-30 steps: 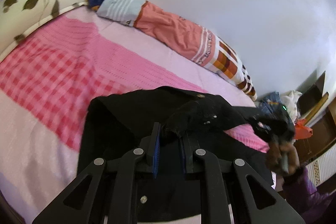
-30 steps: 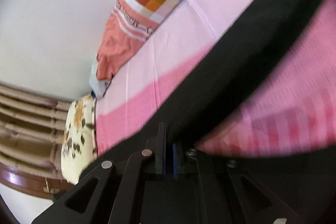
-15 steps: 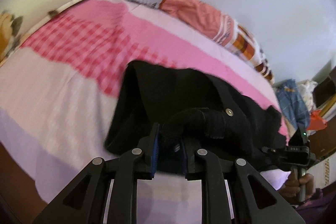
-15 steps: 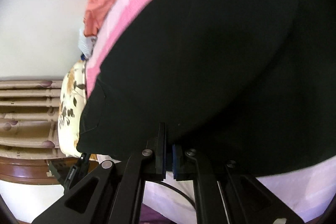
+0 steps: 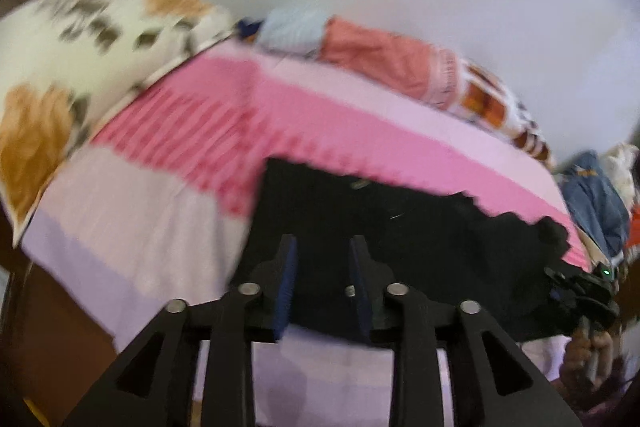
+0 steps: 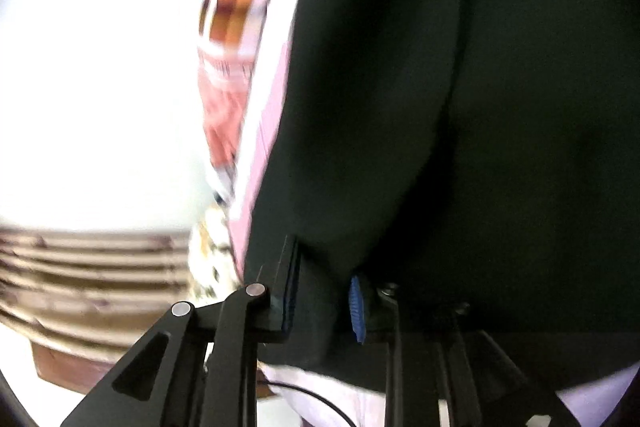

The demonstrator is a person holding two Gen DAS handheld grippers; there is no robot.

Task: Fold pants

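Observation:
The black pants (image 5: 400, 239) lie folded on the pink bed, near its front edge. My left gripper (image 5: 323, 247) is open and empty, its blue pads just above the near edge of the pants. In the left wrist view my right gripper (image 5: 576, 287) sits at the pants' right end. In the right wrist view the black pants (image 6: 460, 107) fill most of the frame. My right gripper (image 6: 324, 267) has its pads apart with black cloth lying loosely between them.
A floral pillow (image 5: 72, 67) lies at the left of the bed. A folded orange and checked quilt (image 5: 400, 67) lies along the white wall. A pile of clothes (image 5: 596, 195) is off the bed's right end. The bed sheet (image 5: 132, 211) is pink and lilac.
Both grippers have opened and let go of the pants. The pants now lie flat on the bed. The left gripper has drawn back toward the front edge.

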